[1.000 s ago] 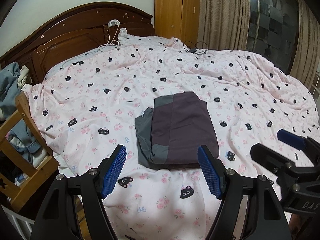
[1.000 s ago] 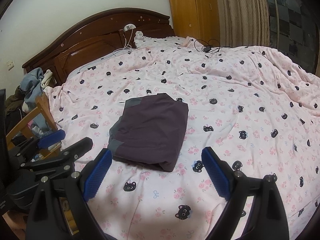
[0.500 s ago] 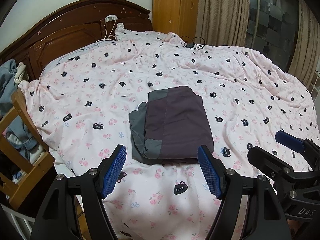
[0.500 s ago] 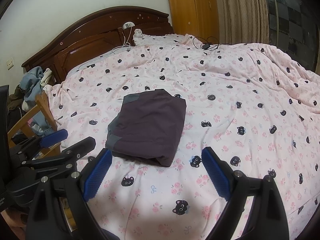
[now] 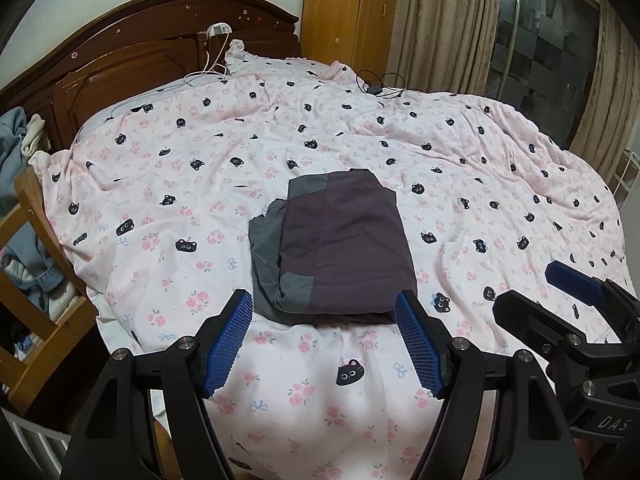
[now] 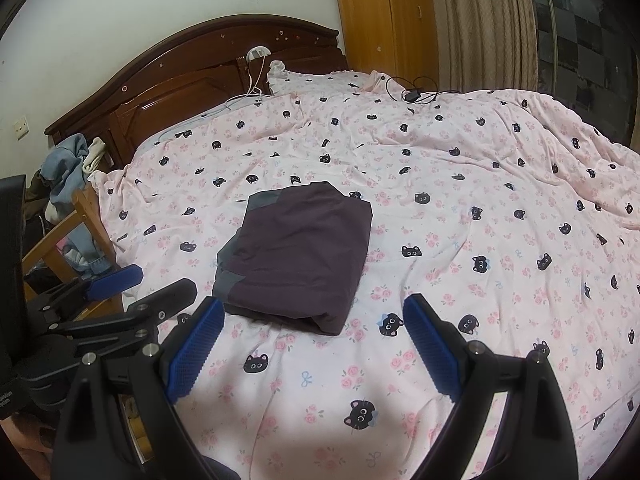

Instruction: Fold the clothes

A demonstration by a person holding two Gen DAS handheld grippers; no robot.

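- Bedroom scene: a wide bed under a pink quilt printed with black cat faces and roses fills both views, with a dark wooden headboard behind it and curtains at the far side.
- One dark purple and grey garment lies on the quilt near its front edge, folded into a compact rectangle, several layers thick.
- Its grey under-layers stick out a little past the purple top layer on the left side, so the stack is not quite square; that is a judgement from the left wrist view, since the right wrist view shows this edge less clearly.
- The left gripper hangs just short of the garment's near edge with its blue pads apart and nothing between them.
- The right gripper hangs beside it, jaws likewise spread and empty, the garment ahead and slightly to its left.
- Neither gripper touches the cloth.
- Folding of this piece looks essentially done; at most the protruding grey edge could be tucked in.
- More clothes are heaped on a wooden chair at the left of the bed, unfolded, and whether they belong to the task cannot be told.
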